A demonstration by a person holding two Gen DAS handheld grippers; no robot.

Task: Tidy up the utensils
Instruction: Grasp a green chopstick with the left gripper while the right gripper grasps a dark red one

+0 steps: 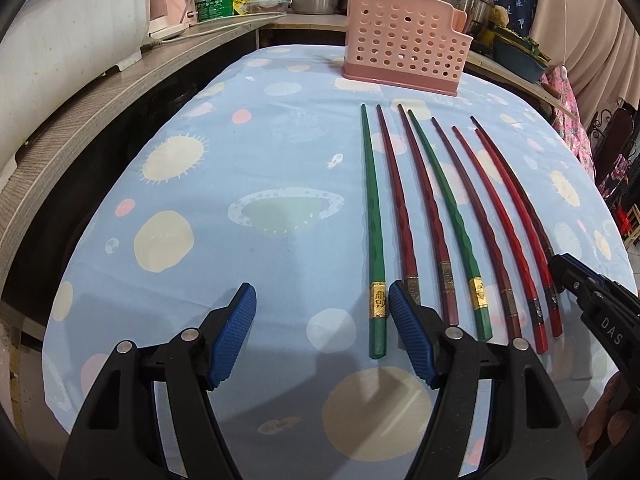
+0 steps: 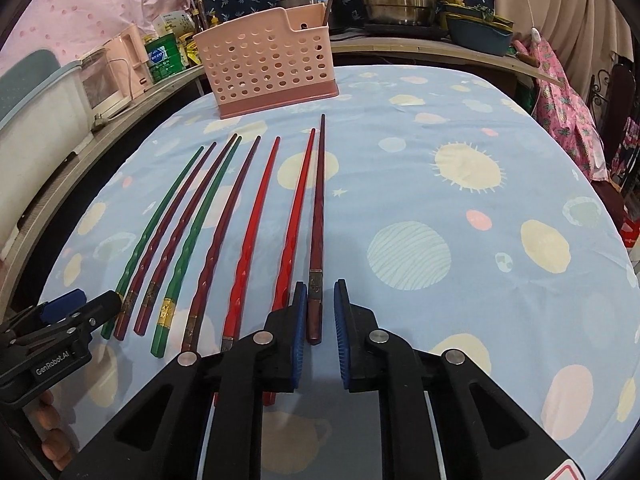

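Eight chopsticks lie side by side on the blue planet-print tablecloth (image 1: 248,168), thick ends toward the grippers, tips toward the pink perforated holder (image 1: 404,56) standing well ahead at the far edge of the cloth. Left gripper (image 1: 322,320) hangs low over the cloth with jaws wide and nothing between them — its right blue pad (image 1: 412,336) sits just beside the butt of the leftmost green chopstick (image 1: 374,240), which lies outside the jaws, to the right of that pad; whether pad and stick touch cannot be told. A dark red chopstick (image 1: 404,216) runs just right of the green one, its end partly hidden behind that pad. Right gripper (image 2: 320,320) has jaws drawn narrow around the thick end of the rightmost dark maroon chopstick (image 2: 318,216); the stick lies on the cloth between the pads, nearer the left one, with a sliver of cloth showing on the right — no firm clamp visible. A bright red chopstick (image 2: 296,208) lies just left of it, passing under the left finger. Pots and bottles crowd the shelf behind the holder.
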